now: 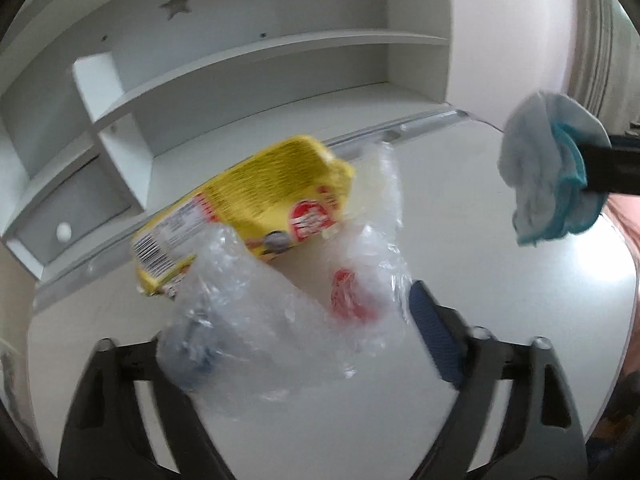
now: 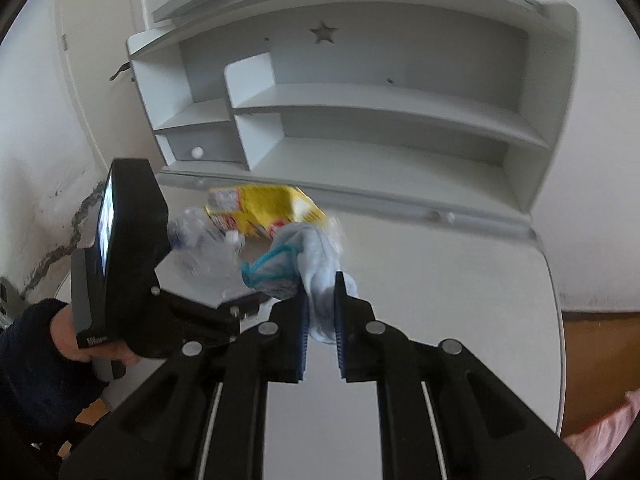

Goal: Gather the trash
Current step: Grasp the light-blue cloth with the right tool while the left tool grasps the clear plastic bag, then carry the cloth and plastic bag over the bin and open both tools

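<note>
My left gripper [image 1: 308,320] is shut on a crumpled clear plastic wrapper [image 1: 288,312] and holds it above the white desk [image 1: 500,280]. A yellow snack packet [image 1: 248,208] sits just beyond the wrapper; whether it rests on the desk is unclear. My right gripper [image 2: 320,304] is shut on a crumpled white and blue tissue [image 2: 316,252], held above the desk. The tissue also shows in the left wrist view [image 1: 548,168], at the right. The packet [image 2: 264,208] and wrapper [image 2: 200,240] show in the right wrist view, left of the tissue.
A grey shelf unit [image 2: 360,120] with a star cut-out stands at the back of the desk. The wall [image 2: 40,160] at left is cracked. A wooden floor [image 2: 592,360] lies past the desk's right edge.
</note>
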`<state>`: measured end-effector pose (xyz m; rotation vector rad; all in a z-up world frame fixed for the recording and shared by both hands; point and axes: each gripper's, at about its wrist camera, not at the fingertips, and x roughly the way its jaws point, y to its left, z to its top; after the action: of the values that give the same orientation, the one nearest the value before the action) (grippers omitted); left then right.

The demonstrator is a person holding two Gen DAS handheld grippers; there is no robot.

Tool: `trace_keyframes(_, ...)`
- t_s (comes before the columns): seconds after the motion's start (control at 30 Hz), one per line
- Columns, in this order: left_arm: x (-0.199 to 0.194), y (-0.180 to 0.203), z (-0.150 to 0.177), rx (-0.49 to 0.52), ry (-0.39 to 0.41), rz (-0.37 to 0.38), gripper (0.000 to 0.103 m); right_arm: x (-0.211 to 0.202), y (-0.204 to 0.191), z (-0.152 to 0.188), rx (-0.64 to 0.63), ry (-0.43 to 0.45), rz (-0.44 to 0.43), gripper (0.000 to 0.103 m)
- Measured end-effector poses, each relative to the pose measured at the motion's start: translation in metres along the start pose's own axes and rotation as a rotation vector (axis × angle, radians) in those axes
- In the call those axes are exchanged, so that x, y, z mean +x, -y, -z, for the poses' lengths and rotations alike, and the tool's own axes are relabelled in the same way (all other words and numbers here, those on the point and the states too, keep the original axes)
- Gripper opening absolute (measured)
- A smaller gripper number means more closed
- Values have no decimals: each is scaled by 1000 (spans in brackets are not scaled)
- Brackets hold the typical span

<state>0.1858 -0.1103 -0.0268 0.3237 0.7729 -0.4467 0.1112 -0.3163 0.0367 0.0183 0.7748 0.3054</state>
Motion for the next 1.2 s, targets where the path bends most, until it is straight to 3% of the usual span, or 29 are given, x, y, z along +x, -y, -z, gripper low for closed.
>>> trace_keyframes(0.03, 2, 6, -1, 5, -17, 11, 34, -4, 4, 6, 12, -1, 3, 12)
trace_keyframes(0.07, 4, 7, -1, -2, -34, 39, 23, -9, 9, 12, 28, -2, 7, 12)
trace_keyframes(0.17, -1, 18, -2, -13, -44, 47, 16, -25, 25, 31, 78, 7, 31, 12)
trace_keyframes(0.4, -47, 69, -19, -23, 33, 175, 15, -76, 81, 82, 252, 49, 135, 12)
trace_keyframes(0.63, -65, 196, -30, 123, 68, 384, 15, -142, 153, 173, 470, 58, 345, 12)
trace_keyframes(0.9, -57, 362, -5, 334, -4, 653, 15, -214, 213, 299, 745, 17, 553, 12)
trace_keyframes(1.1, -28, 442, 30, 452, -95, 720, 15, -226, 240, 375, 903, -51, 620, 12)
trace_keyframes(1.2, 7, 479, 52, 480, -205, 733, 15, -222, 251, 407, 969, -89, 634, 12)
